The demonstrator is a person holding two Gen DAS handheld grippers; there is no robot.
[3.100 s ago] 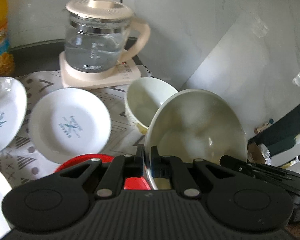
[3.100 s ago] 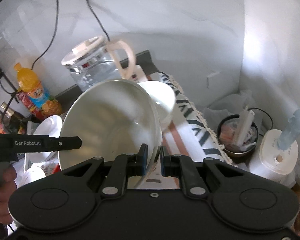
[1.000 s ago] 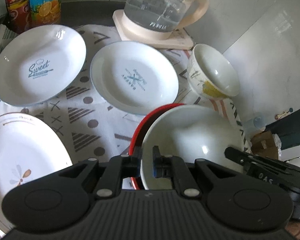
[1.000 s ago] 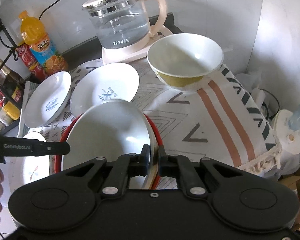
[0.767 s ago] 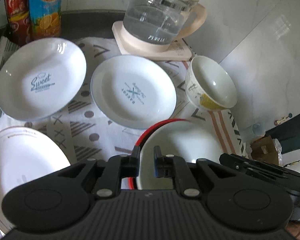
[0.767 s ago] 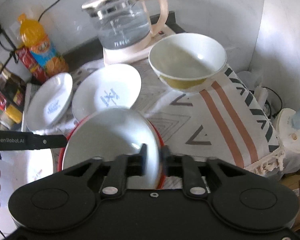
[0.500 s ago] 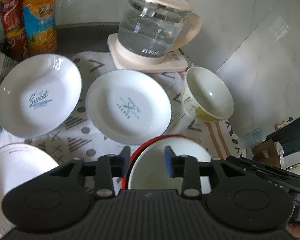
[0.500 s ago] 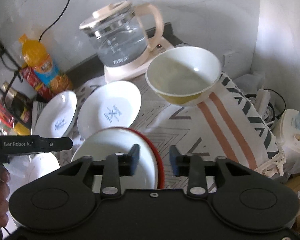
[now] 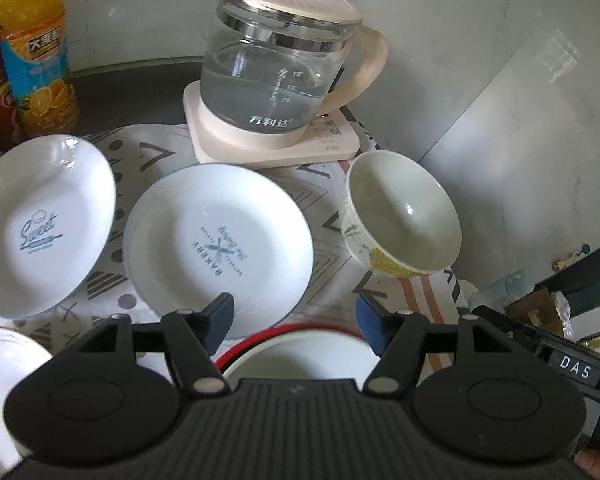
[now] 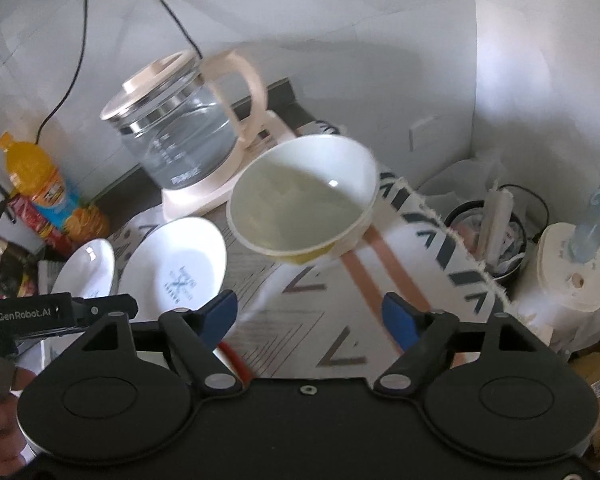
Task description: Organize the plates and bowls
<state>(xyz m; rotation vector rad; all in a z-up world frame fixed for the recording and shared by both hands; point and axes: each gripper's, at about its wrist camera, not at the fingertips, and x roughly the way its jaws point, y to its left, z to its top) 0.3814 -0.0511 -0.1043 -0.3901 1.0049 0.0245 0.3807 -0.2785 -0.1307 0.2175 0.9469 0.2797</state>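
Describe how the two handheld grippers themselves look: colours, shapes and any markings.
Both are matte black. The left gripper and right gripper each have a ribbed or smooth body, two round discs, silver pivot pins and angular linkage arms ending in blue fingertips. White lettering on their sides reads "GenRobot.AI" and "DAS".

My left gripper (image 9: pixel 294 322) holds its jaws wide apart above a white bowl (image 9: pixel 300 354) seated in a red-rimmed dish (image 9: pixel 256 340). Beyond it I see the "Bakery" plate (image 9: pixel 218 246), the "Sweet" plate (image 9: pixel 40 224), a yellow-patterned bowl (image 9: pixel 400 216) and a glass kettle (image 9: pixel 276 76).
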